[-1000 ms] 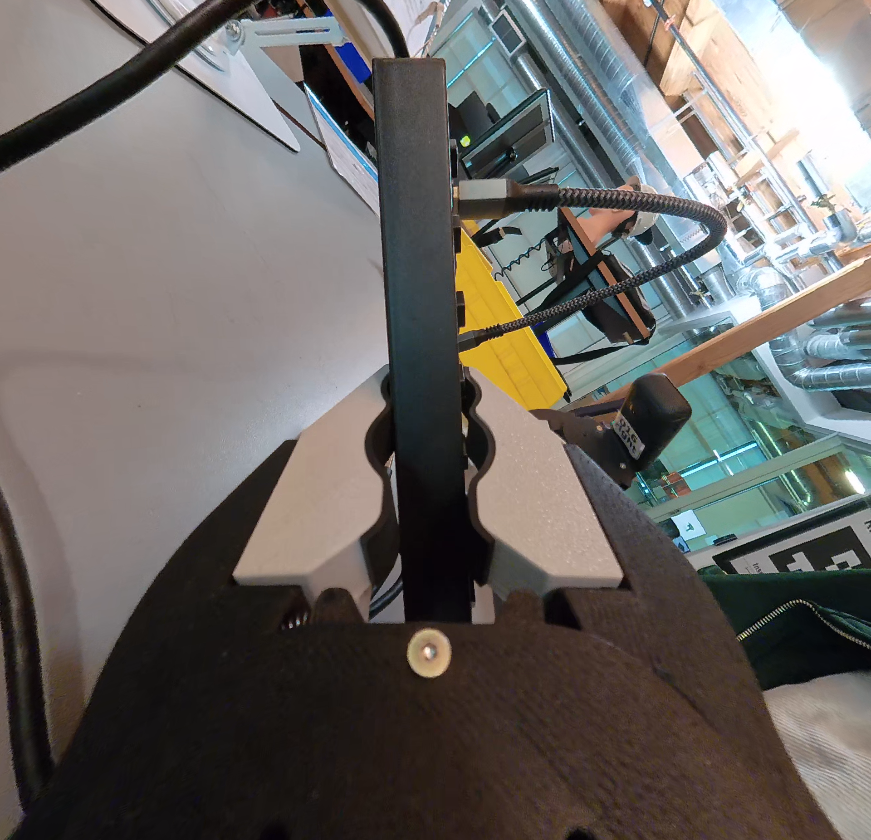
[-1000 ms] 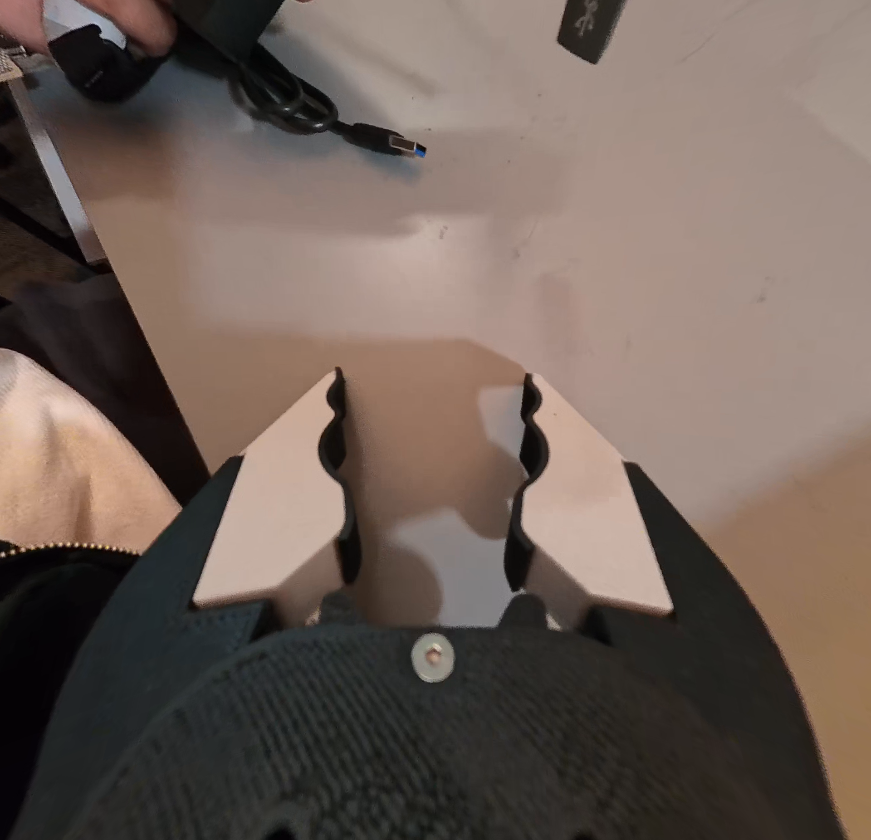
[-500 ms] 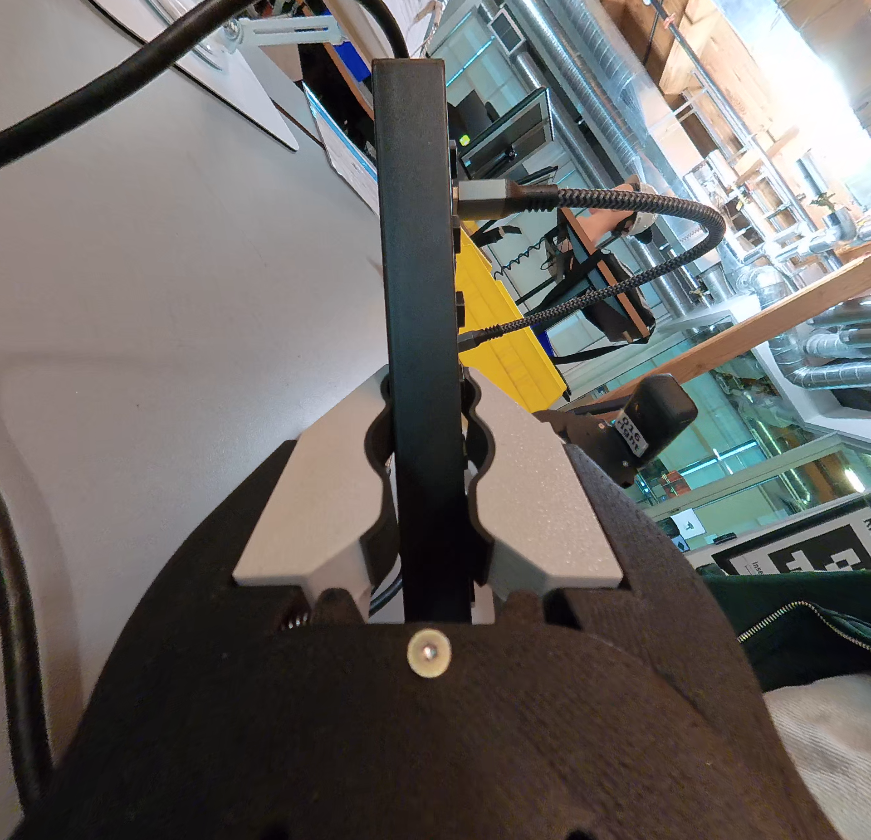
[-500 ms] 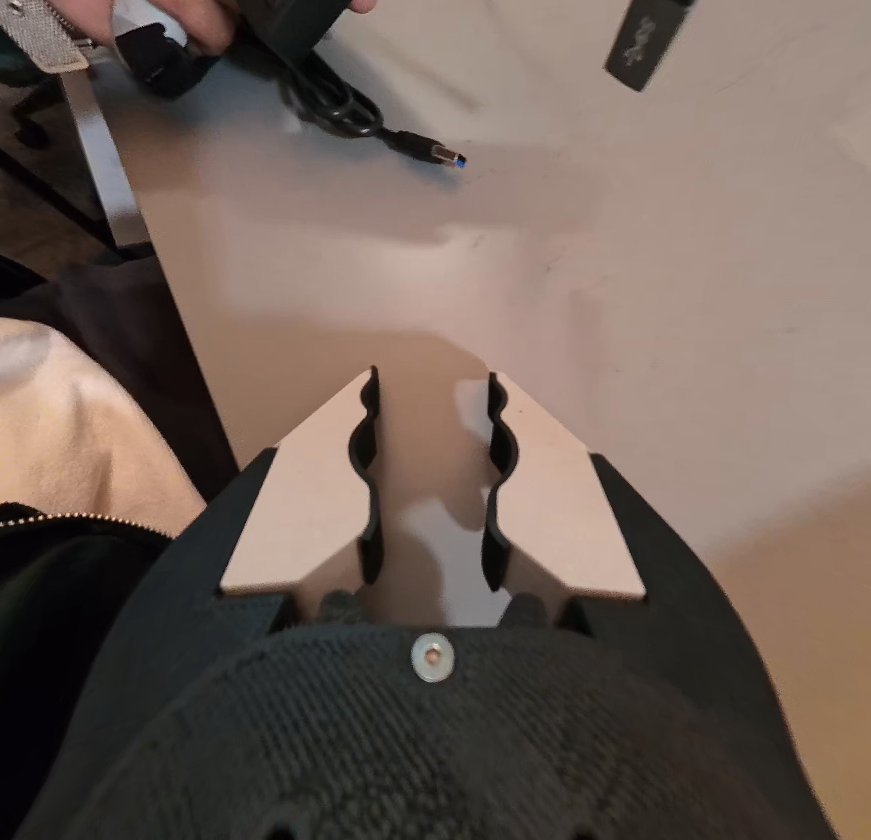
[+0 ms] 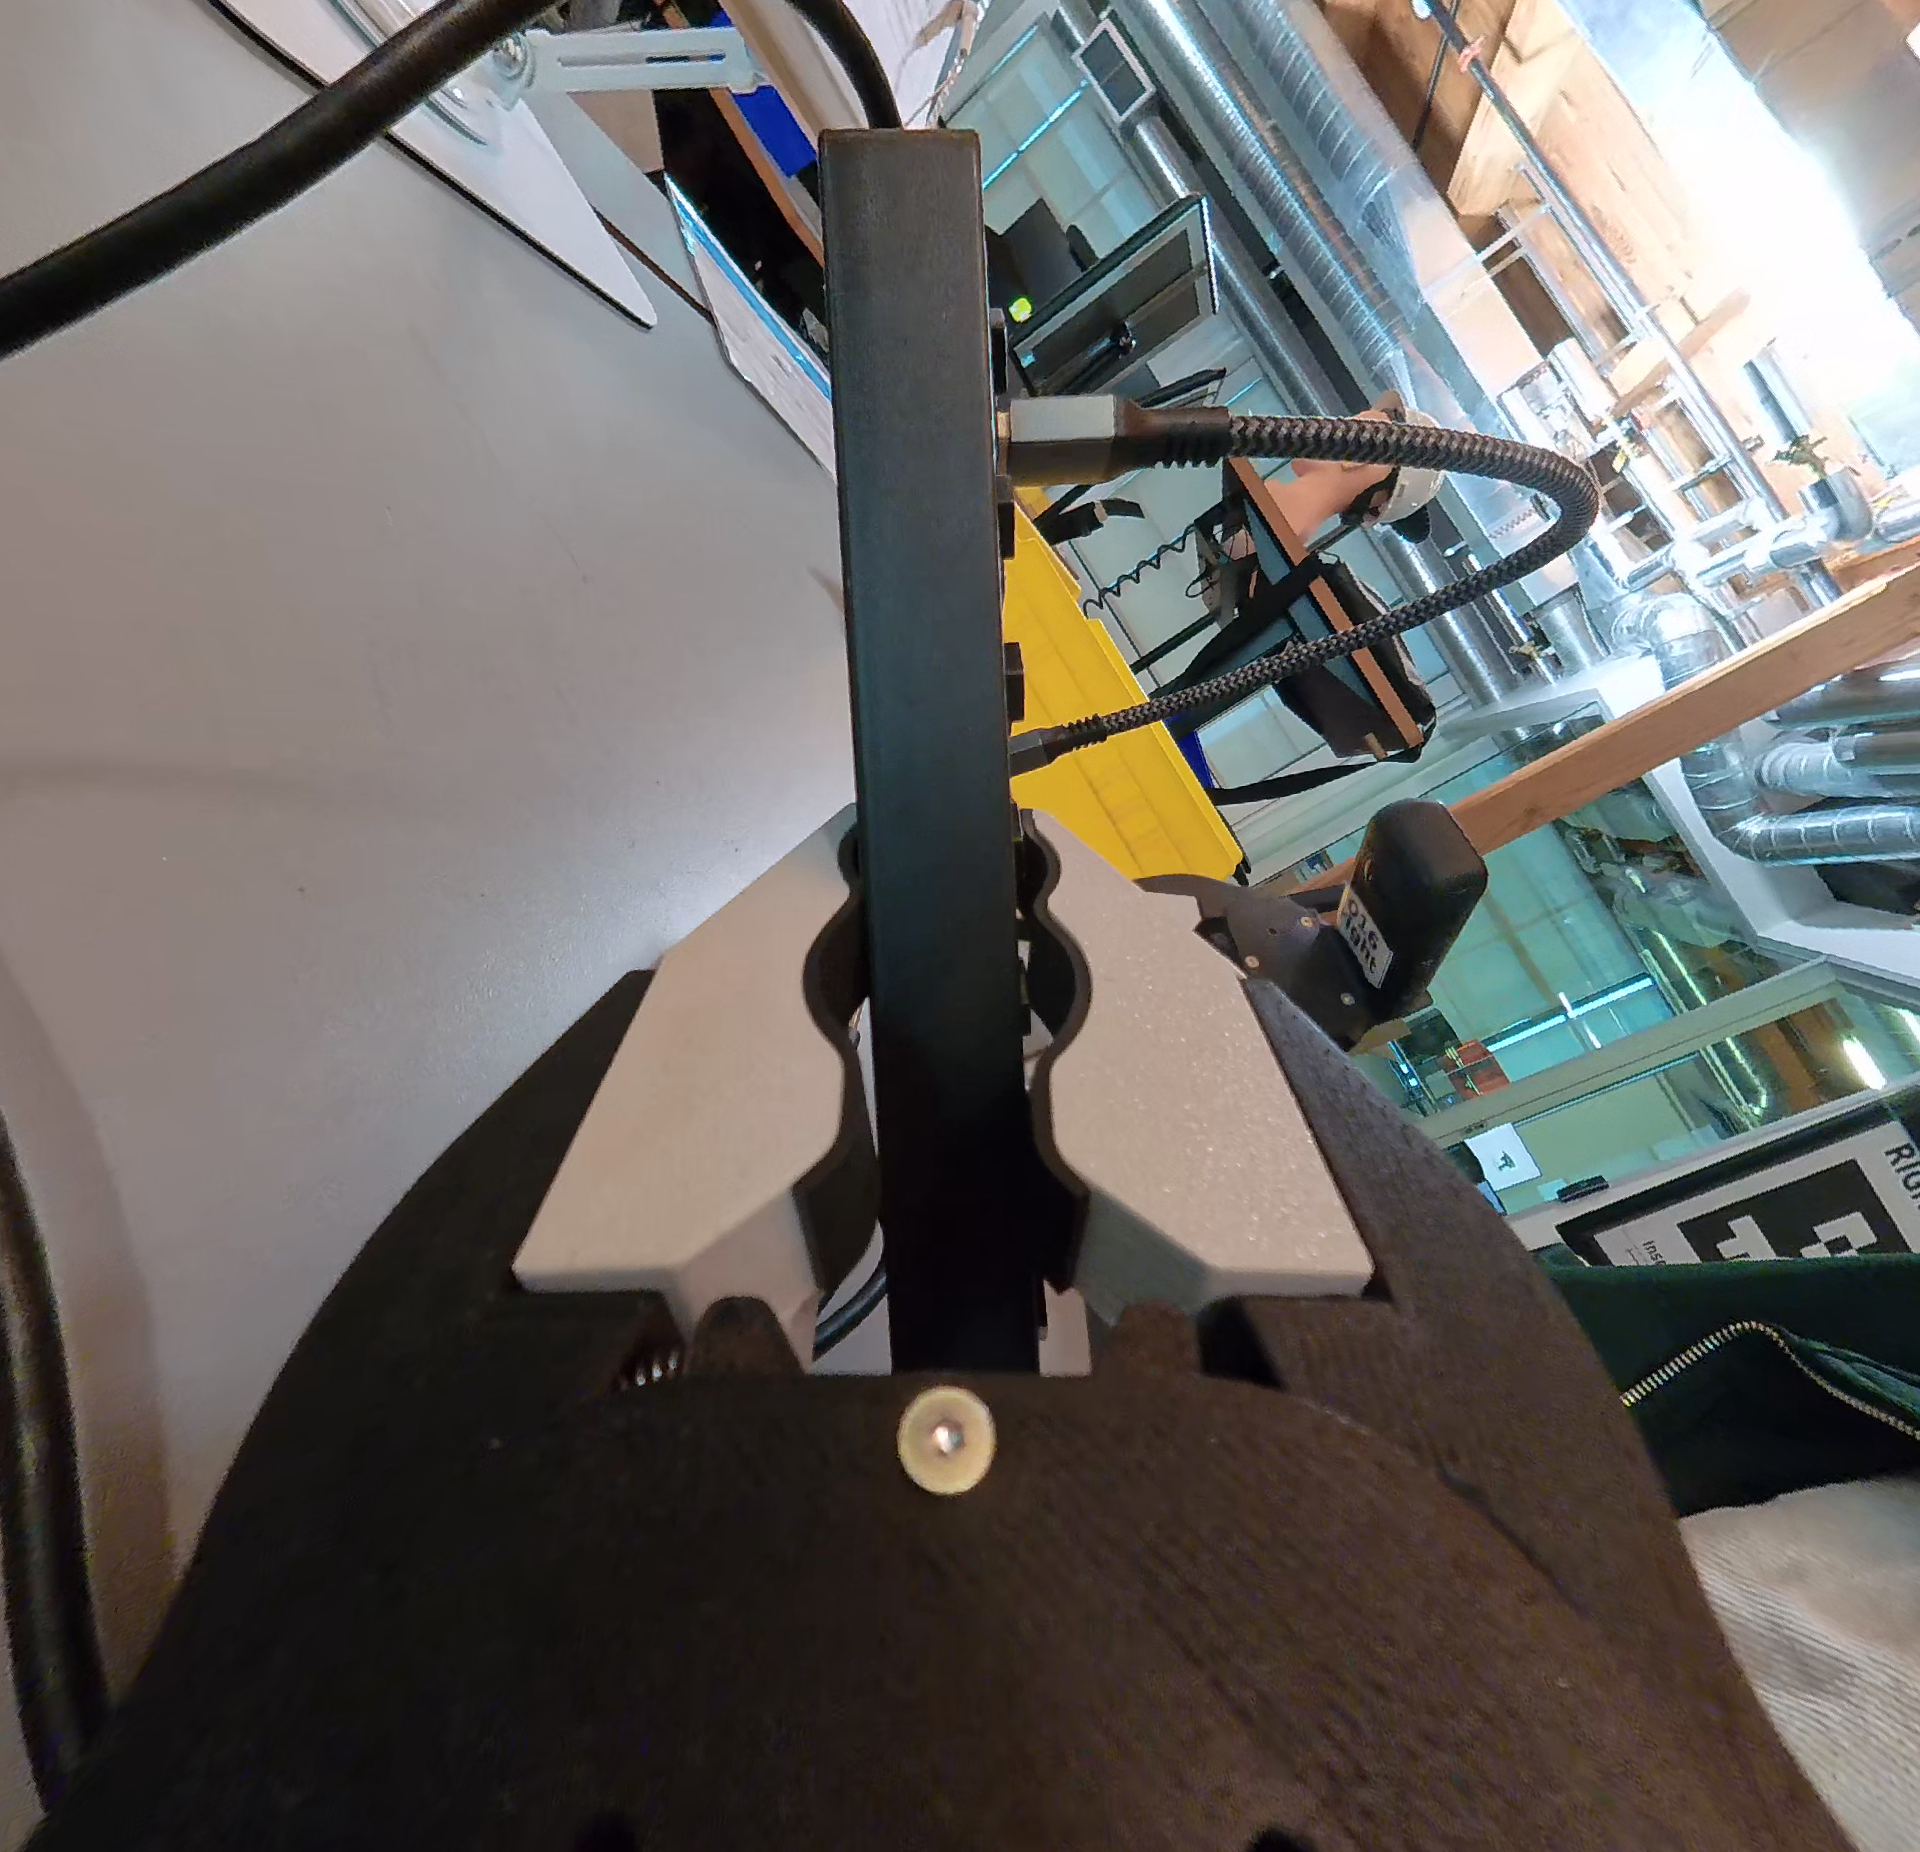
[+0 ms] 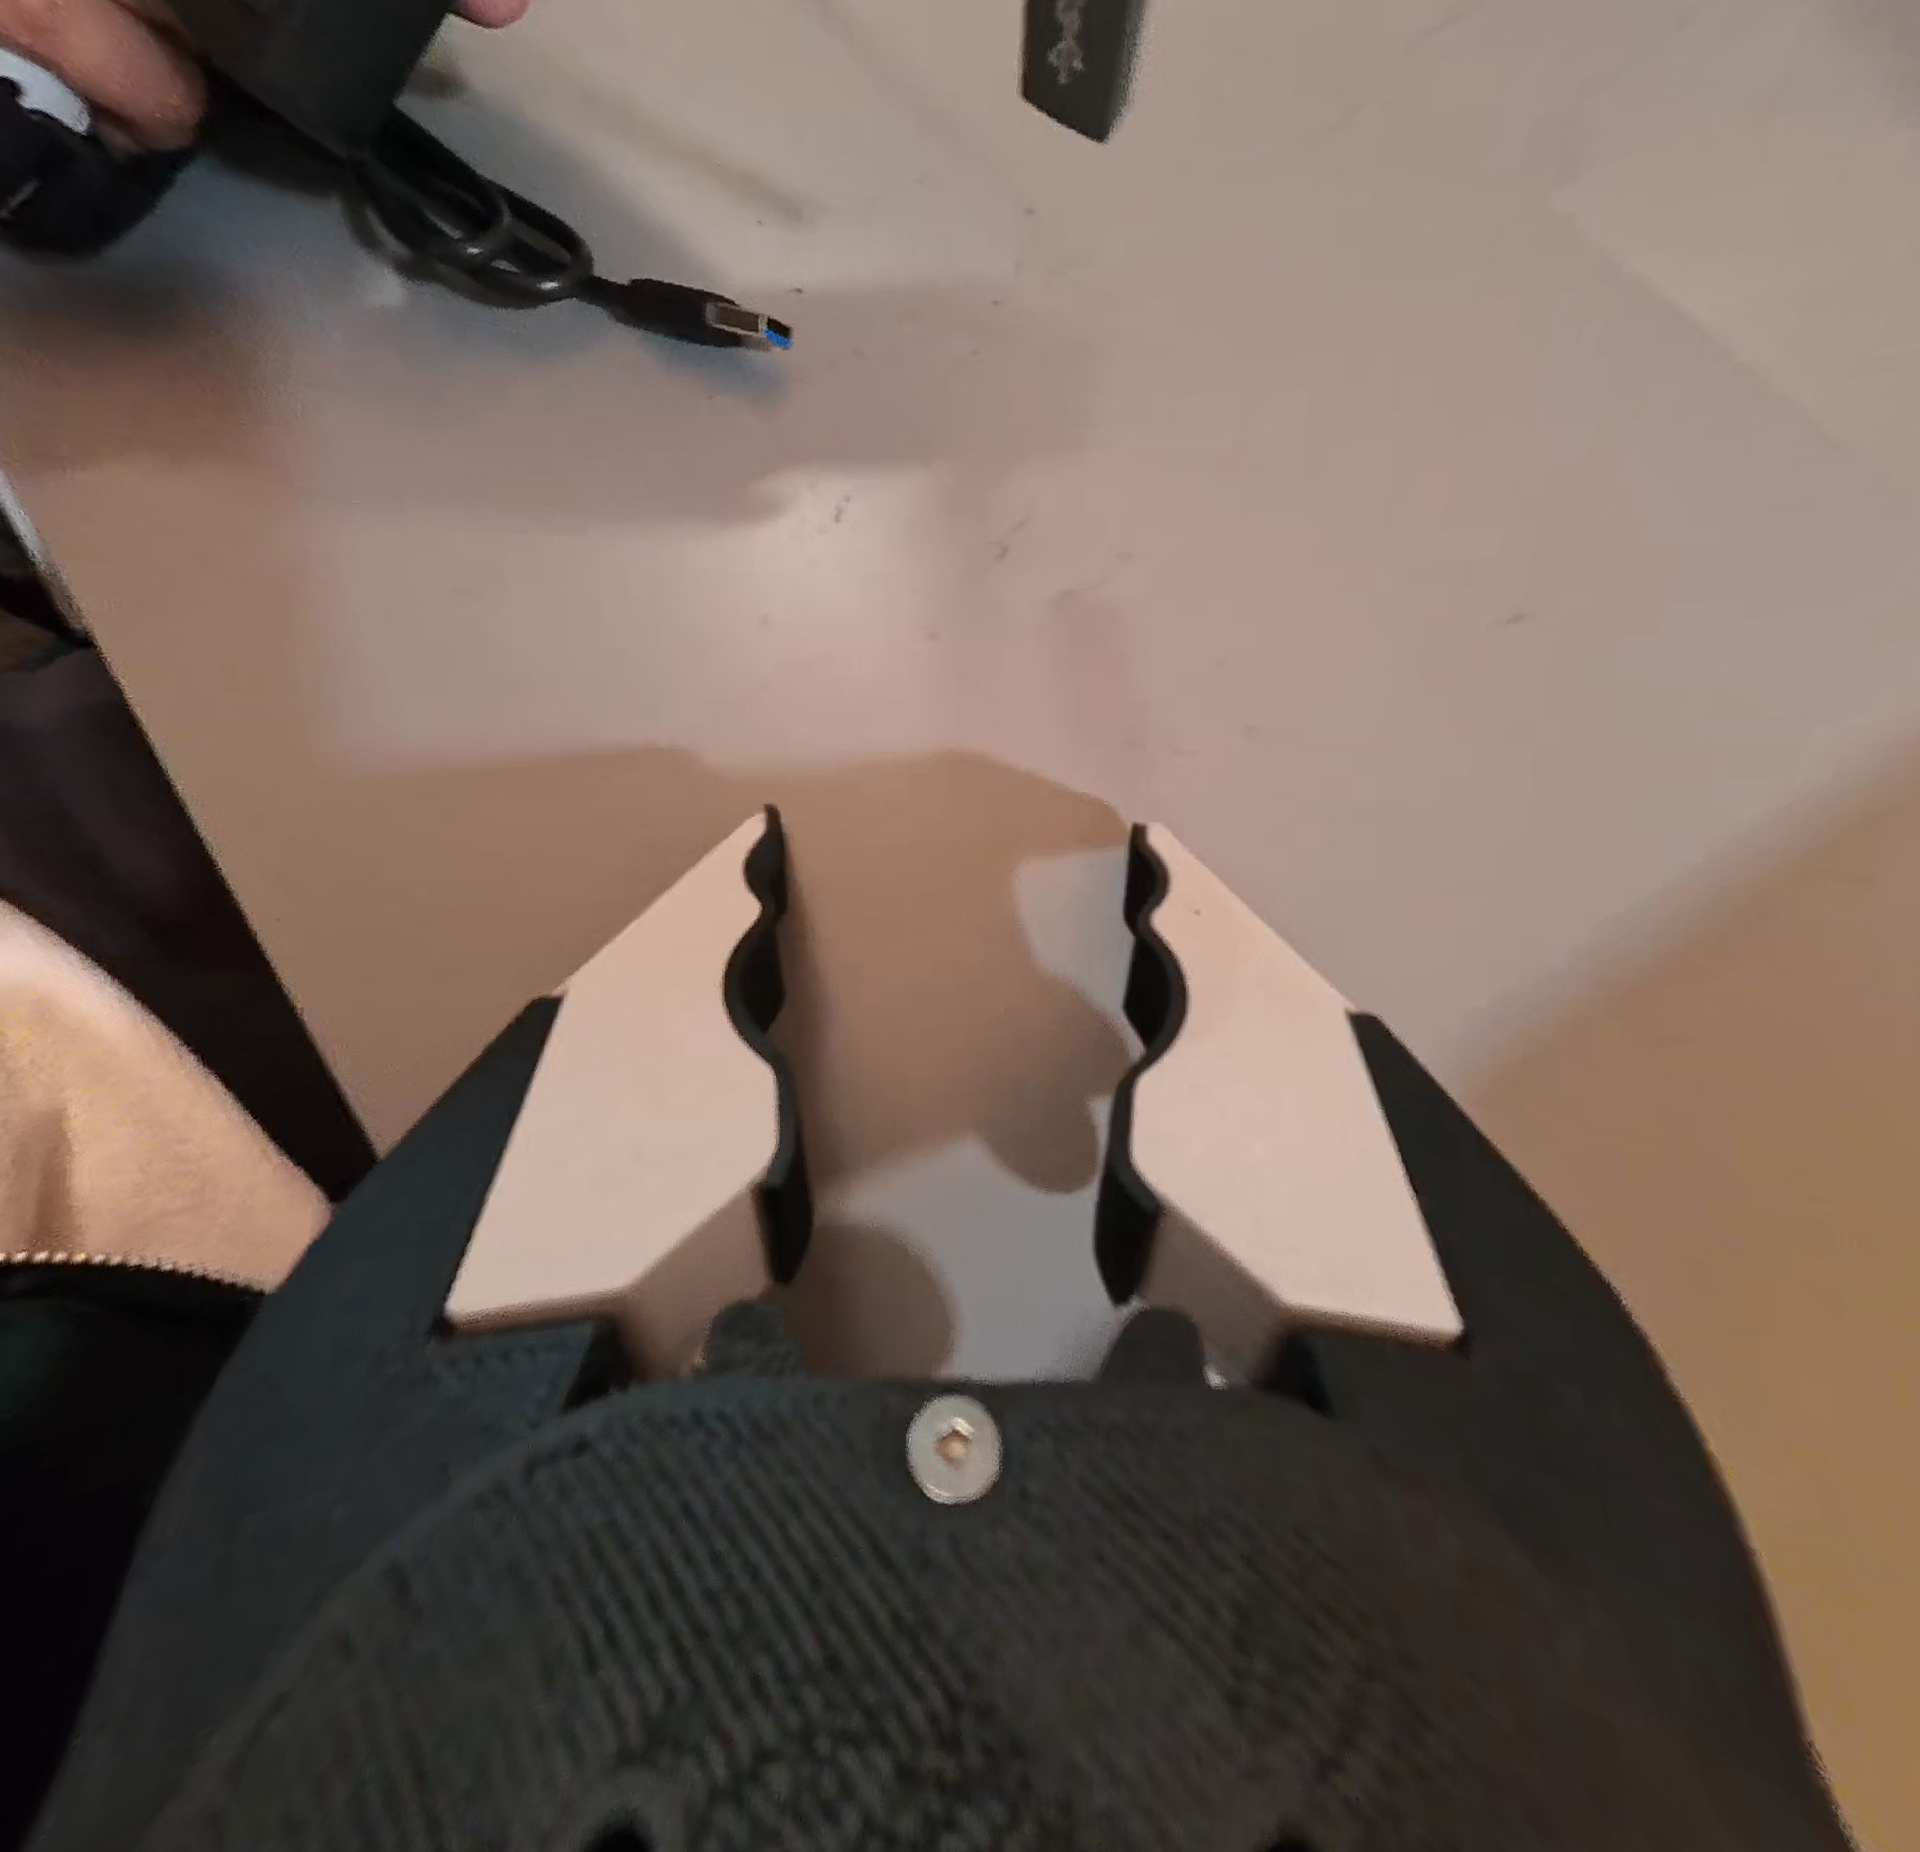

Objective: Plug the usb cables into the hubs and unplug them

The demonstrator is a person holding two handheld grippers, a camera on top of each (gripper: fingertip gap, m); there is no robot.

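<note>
Pale table (image 6: pixel 1299 514) under right gripper, fills most of right wrist view; grey in left wrist view, filling the left side.

Left gripper (image 5: pixel 940 971): clamped tight on black hub (image 5: pixel 909 576), both grey fingers (image 5: pixel 707 1075) pressed flat against hub's sides. Hub held edge-on, pointing away from camera, long axis along the fingers. Far end sticks well past fingertips.

Thick black cord (image 5: pixel 343 109) arcs from hub's far end, off to left edge, above the table.

Braided cable (image 5: pixel 1455 514) on hub's right face: grey-metal plug (image 5: pixel 1081 436) seated in a port near far end, loops out right and curves back; other end, a small dark plug (image 5: pixel 1049 748), touching hub face just above right fingertip. Seated or only resting there: cannot tell.

Yellow bin (image 5: pixel 1101 753) behind hub, right side. Workshop background: ducts, timber beams, a monitor.

Right gripper (image 6: pixel 956 1054): fingers apart, moderate gap, nothing between them. Hovering over bare table.

Second black hub (image 6: pixel 312 26) at top left of right wrist view, held in a bare hand (image 6: pixel 94 46). Its coiled black lead (image 6: pixel 468 233) on table, blue-tipped USB plug (image 6: pixel 727 322) lying free, pointing right, unplugged.

Dark grey plug (image 6: pixel 1081 36) hanging at top edge, right of centre, well apart from second hub. What it hangs from is out of frame.
</note>
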